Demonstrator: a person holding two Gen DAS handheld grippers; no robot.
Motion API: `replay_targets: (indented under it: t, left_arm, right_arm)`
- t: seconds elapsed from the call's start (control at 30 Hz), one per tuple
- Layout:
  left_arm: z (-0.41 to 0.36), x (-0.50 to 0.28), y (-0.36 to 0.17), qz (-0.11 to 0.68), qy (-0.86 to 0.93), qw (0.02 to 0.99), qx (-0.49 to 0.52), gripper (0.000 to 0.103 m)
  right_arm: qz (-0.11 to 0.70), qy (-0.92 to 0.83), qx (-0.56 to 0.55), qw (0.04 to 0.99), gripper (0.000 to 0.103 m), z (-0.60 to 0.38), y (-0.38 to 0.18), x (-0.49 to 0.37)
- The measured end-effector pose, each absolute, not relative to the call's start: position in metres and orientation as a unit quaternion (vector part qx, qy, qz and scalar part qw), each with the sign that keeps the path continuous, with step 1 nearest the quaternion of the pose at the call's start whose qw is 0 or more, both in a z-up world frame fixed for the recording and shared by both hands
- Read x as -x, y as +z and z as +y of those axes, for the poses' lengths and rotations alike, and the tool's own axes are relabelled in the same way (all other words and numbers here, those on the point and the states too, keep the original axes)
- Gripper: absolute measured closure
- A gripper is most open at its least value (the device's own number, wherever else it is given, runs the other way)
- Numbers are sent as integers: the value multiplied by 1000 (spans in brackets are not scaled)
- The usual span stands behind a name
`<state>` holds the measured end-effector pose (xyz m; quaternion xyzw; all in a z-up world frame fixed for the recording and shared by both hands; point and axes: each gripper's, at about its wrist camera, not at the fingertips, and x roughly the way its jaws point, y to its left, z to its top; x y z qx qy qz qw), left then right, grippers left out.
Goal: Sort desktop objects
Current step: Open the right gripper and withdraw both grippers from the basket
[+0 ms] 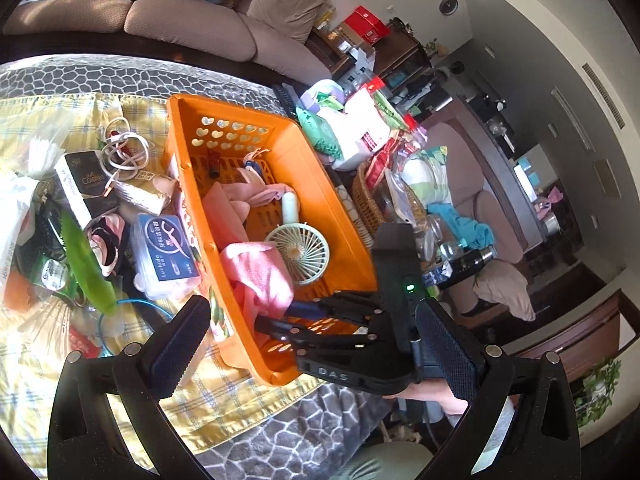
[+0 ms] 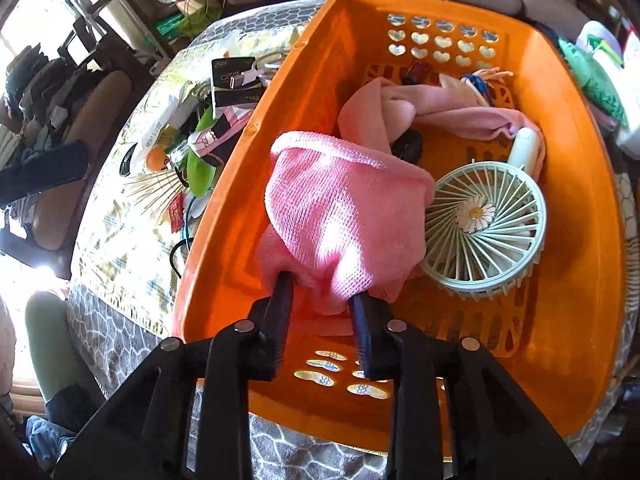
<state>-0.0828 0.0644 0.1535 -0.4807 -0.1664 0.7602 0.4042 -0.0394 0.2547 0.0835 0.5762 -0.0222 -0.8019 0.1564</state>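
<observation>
Pink cloth (image 2: 344,216): pinched at its near end in my right gripper (image 2: 322,298), hanging inside the orange basket (image 2: 580,128), beside the mint fan (image 2: 486,226).
Long axis: runs straight ahead from my right gripper.
Left gripper (image 1: 316,344): wide open, empty, over the worktop at the basket's near corner.

Glossy orange plastic basket (image 2: 576,128), nubby pink terry cloth (image 2: 340,216), smooth mint plastic fan (image 2: 486,228).

Orange basket (image 2: 580,128), pink cloth (image 2: 336,216), mint-green fan (image 2: 486,228) with white daisy.

Bright daylight, window glare at left, strong fisheye warp, sharp pics
</observation>
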Motion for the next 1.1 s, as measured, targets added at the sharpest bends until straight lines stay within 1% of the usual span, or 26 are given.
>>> replay_targets:
  t: [0.03, 0.07, 0.13, 0.2, 0.23, 0.27, 0.33, 0.43, 0.5, 0.57, 0.87, 1.1]
  left_arm:
    - [65, 82, 152, -156, 763, 400, 482, 0]
    - [65, 80, 150, -147, 766, 397, 484, 0]
    - [66, 77, 148, -130, 772, 392, 484, 0]
    - [68, 71, 148, -108, 780, 386, 480, 0]
    - [68, 68, 148, -94, 786, 382, 477, 0]
    - [68, 64, 148, -79, 793, 376, 473, 0]
    - [66, 58, 150, -44, 809, 359, 464, 0]
    - [59, 51, 149, 1, 828, 329, 454, 0]
    - [52, 48, 147, 14, 833, 317, 453, 0]
    - [44, 44, 147, 17, 838, 310, 450, 0]
    - [1, 28, 151, 20, 862, 264, 431, 0]
    - [-35, 21, 148, 8, 873, 236, 426, 0]
  right_arm:
    - [-28, -806, -570, 154, 65, 257, 88, 36]
    - [-31, -812, -564, 150, 61, 260, 93, 32]
    - [-32, -823, -550, 137, 57, 265, 104, 25]
    - [-25, -839, -532, 109, 46, 270, 115, 17]
    - [-11, -849, -520, 87, 33, 272, 122, 14]
    - [5, -859, -507, 64, 23, 273, 128, 9]
    - [28, -872, -487, 38, 22, 273, 140, 1]
    - [18, -879, -475, 43, 22, 273, 152, -10]
    - [18, -883, -467, 43, 20, 269, 158, -15]
    - [16, -886, -461, 44, 17, 264, 163, -19]
    - [30, -901, -429, 57, 17, 220, 175, -43]
    - [19, -905, -417, 82, 15, 189, 176, -55]
